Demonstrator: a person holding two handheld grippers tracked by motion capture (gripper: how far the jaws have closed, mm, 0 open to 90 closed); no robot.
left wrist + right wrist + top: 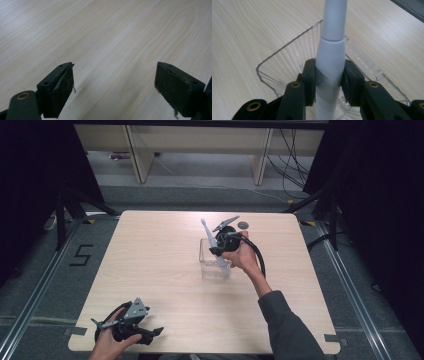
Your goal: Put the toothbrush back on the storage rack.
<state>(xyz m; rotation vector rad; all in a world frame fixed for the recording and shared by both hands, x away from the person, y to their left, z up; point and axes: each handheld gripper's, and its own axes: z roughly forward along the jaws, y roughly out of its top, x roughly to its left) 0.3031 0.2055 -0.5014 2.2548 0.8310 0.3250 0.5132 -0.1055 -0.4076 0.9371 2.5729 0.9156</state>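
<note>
A white electric toothbrush (210, 239) (331, 50) stands tilted inside a clear ribbed plastic box (204, 265) (287, 55) near the table's middle. My right gripper (221, 249) (329, 80) is shut on the toothbrush handle, with both black jaws pressed against its sides over the box. The brush head points up and away. My left gripper (152, 334) (113, 87) rests near the table's front left corner, open, with bare wood between its jaws.
A small dark round disc (243, 225) lies on the light wooden table (150, 265) near the far edge, behind the right hand. Beyond the table are shelving legs and cables on a grey floor; a "5" is marked on the floor at left.
</note>
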